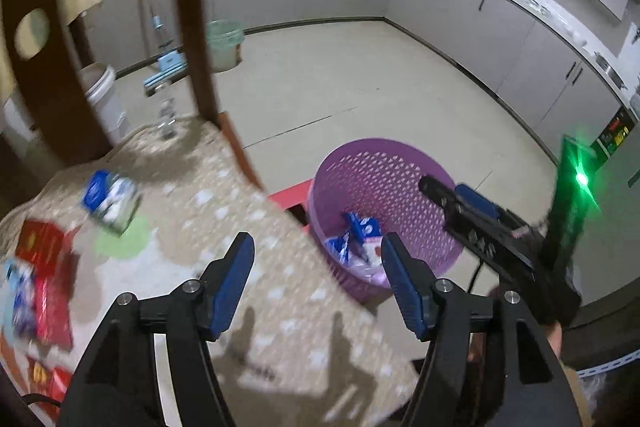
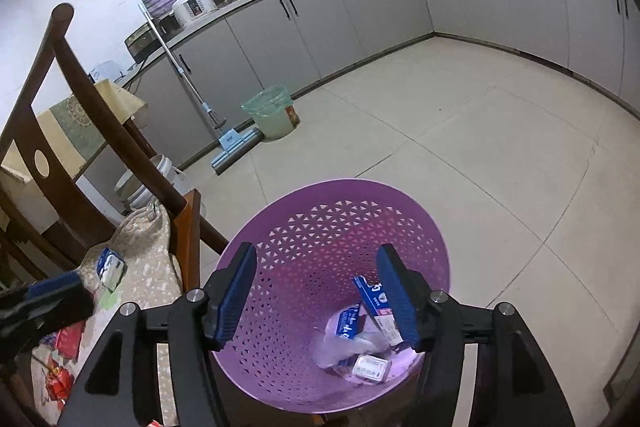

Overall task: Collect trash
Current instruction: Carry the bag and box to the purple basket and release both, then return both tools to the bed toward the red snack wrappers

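Now both claws stood open and empty, right gripper (image 2: 316, 291) over the perforated purple plastic basket (image 2: 280, 211), while the blue-and-white carton (image 1: 111, 202) lay up-left of the nearer left gripper (image 1: 316, 283).

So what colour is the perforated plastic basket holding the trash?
Purple perforated plastic basket, clearest in the right wrist view.

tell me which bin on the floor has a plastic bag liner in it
The green bin by the mop, near the cabinets. The purple basket below the right gripper has bare perforated walls and holds trash.
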### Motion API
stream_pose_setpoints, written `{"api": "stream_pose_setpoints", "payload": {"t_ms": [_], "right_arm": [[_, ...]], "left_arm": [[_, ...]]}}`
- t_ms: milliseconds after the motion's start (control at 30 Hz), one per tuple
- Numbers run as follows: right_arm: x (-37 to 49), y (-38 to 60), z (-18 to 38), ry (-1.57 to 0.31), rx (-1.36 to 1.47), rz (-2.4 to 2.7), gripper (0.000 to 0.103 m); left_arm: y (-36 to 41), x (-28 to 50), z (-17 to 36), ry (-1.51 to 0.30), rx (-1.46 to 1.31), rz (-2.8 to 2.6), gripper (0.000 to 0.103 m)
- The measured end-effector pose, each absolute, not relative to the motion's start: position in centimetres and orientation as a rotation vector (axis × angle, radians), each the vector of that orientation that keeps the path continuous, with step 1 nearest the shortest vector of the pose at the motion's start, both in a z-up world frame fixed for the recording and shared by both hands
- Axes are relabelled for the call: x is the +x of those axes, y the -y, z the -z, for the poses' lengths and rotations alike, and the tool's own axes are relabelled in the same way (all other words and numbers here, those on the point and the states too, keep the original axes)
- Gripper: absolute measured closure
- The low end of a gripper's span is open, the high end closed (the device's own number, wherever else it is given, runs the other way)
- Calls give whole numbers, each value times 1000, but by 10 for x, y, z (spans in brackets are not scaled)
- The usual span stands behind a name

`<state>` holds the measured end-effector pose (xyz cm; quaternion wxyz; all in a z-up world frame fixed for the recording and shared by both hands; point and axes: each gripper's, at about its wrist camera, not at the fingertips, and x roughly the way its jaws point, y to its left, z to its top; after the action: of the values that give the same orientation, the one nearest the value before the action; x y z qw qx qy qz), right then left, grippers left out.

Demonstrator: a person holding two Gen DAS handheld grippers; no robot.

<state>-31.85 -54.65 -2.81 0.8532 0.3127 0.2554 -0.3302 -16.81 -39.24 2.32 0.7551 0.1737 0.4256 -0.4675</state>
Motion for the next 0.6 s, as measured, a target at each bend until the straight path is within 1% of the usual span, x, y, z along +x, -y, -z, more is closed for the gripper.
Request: {"api": "stream_pose_setpoints", "payload": {"t_ms": [233, 400, 467, 600], "right_arm": [[-309, 524, 27, -552, 604, 695, 33], [-300, 501, 27, -577, 548, 691, 33], [-295, 487, 26, -587, 493, 694, 33], [-282, 458, 31, -638, 421, 655, 33]], "left_arm": [[299, -156, -37, -937, 340, 889, 38], [212, -126, -42, -942, 269, 724, 37], [173, -109, -40, -945, 231, 639, 33], [101, -78, -28, -957, 179, 459, 33]]}}
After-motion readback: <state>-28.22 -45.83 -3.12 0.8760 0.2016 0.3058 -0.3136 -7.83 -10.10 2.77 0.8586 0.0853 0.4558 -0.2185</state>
